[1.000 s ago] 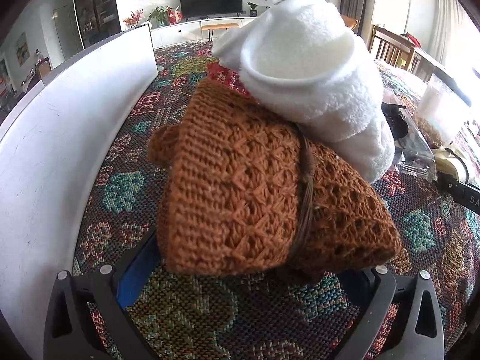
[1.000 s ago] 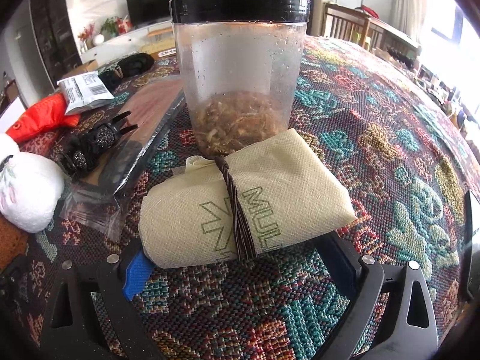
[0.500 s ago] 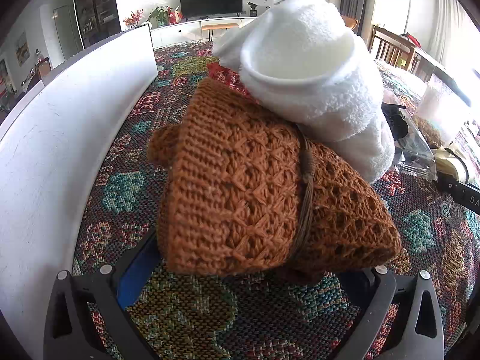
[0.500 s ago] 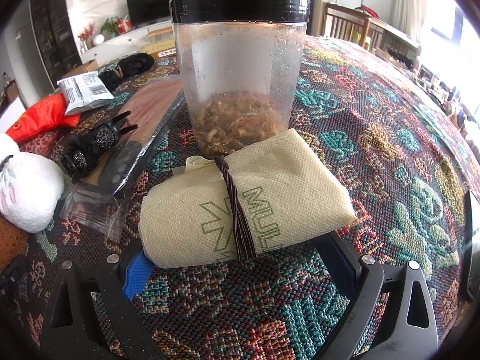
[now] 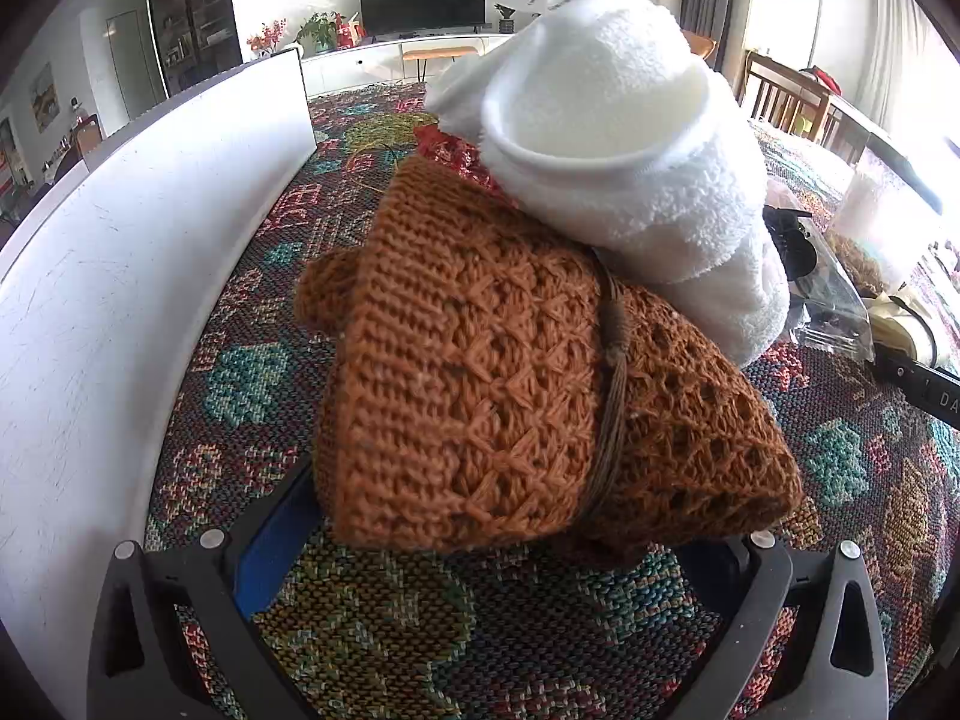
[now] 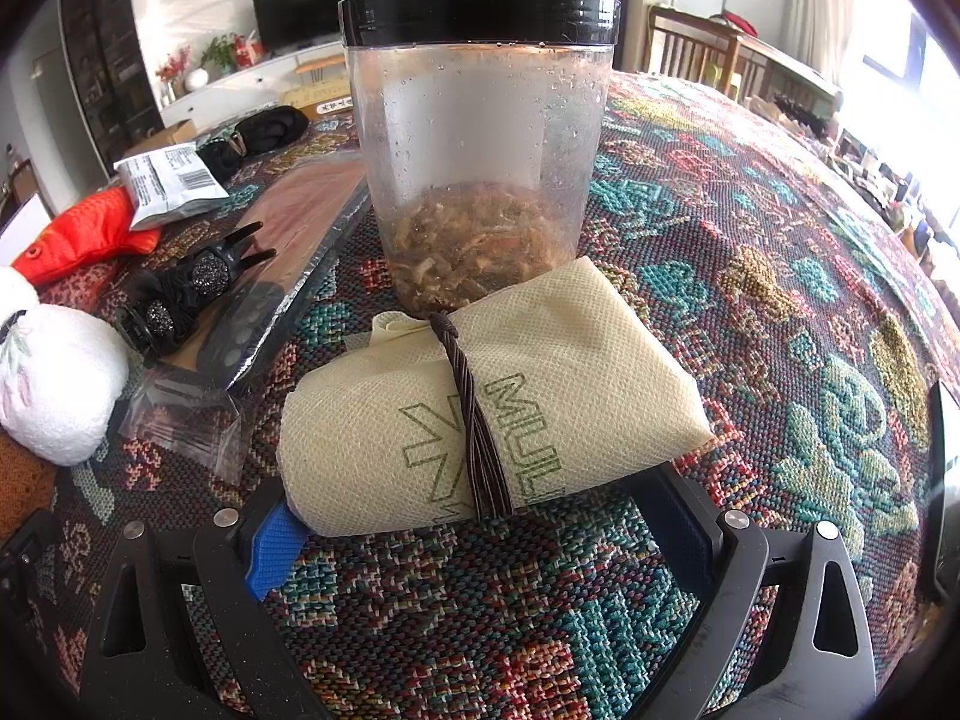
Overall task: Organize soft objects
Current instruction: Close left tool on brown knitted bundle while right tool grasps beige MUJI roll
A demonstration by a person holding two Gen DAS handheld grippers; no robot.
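Note:
A rolled brown knitted piece [image 5: 510,396], tied with a brown cord, lies on the patterned tablecloth between the fingers of my left gripper [image 5: 510,540]; the jaws stand wide around it. A white fluffy towel roll [image 5: 624,168] rests against its far side. In the right wrist view, a rolled cream non-woven bag [image 6: 492,414], tied with a brown cord, lies between the wide-open fingers of my right gripper [image 6: 480,534]. The white towel roll [image 6: 54,384] shows at the left edge.
A white box wall [image 5: 120,276] runs along the left. A clear jar with a black lid [image 6: 480,144] stands just behind the cream bag. A black hair clip [image 6: 192,294], a flat foil-edged pack [image 6: 300,228], a red plush fish [image 6: 84,234] and a grey packet [image 6: 168,180] lie further left.

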